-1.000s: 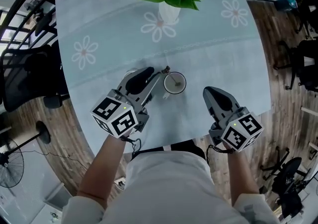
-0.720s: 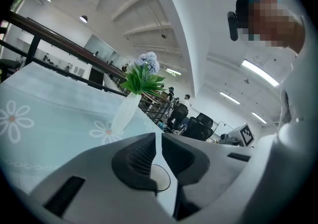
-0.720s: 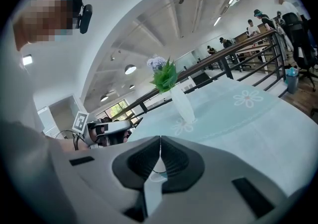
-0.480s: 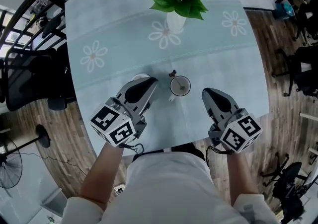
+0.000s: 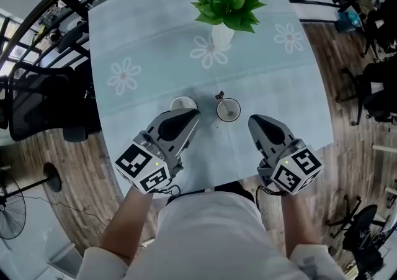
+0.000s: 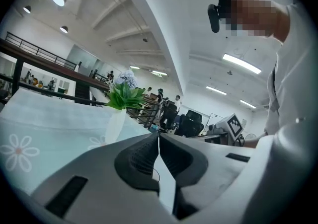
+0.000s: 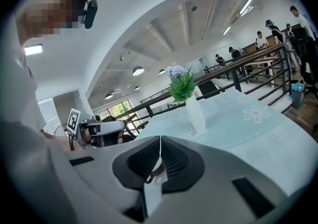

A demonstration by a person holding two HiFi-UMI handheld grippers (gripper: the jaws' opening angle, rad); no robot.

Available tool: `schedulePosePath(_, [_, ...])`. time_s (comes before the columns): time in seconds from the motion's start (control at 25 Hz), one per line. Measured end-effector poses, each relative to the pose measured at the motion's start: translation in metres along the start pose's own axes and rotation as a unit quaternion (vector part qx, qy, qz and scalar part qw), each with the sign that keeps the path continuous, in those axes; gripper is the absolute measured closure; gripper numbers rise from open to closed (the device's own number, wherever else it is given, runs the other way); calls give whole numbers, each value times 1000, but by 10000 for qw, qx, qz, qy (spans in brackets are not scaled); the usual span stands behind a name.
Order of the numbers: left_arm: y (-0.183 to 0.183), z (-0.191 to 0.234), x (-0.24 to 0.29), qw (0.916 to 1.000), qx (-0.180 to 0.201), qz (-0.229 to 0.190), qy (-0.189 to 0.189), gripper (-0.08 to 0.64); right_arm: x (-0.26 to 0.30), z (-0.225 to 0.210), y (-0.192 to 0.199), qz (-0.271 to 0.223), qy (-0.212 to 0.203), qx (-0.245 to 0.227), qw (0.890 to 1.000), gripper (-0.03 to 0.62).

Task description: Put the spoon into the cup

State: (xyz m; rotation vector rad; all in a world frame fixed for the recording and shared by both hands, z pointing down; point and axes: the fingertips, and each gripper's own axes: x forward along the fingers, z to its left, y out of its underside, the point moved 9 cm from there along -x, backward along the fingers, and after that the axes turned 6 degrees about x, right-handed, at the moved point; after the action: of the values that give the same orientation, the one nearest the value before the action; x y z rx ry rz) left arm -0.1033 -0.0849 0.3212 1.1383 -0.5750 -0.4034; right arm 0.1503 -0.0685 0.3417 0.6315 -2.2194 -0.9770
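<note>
A small white cup (image 5: pixel 228 111) stands on the pale blue tablecloth (image 5: pixel 142 43) near its front edge. The spoon (image 5: pixel 221 100) rests in the cup, its handle sticking out over the far left rim. My left gripper (image 5: pixel 194 113) hovers just left of the cup, apart from it. Its jaws have just been closing and now meet with nothing between them (image 6: pixel 158 136). My right gripper (image 5: pixel 252 120) hangs to the right of the cup, also shut and empty (image 7: pixel 160 138). Neither gripper touches the cup or the spoon.
A white vase with green leaves and pale flowers (image 5: pixel 222 30) stands at the table's far middle. A small white dish (image 5: pixel 180 103) peeks out behind the left gripper. Black chairs (image 5: pixel 37 105) stand left of the table. Wooden floor surrounds it.
The left gripper has let go of the spoon, drawn back from the cup and shut. Both grippers have risen and pulled towards me. The spoon stays in the cup.
</note>
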Motion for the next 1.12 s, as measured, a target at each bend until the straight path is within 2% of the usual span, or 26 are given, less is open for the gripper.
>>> schedulePosePath(0.48, [2,-14,-21,9998,98,32,185,535,-5,29,1,-67,-3,-350,9994,569])
schedulePosePath(1.12, [5,-24,-23,9992,166,78,345,535,-9,41,6,-2,9,-619,9981,571])
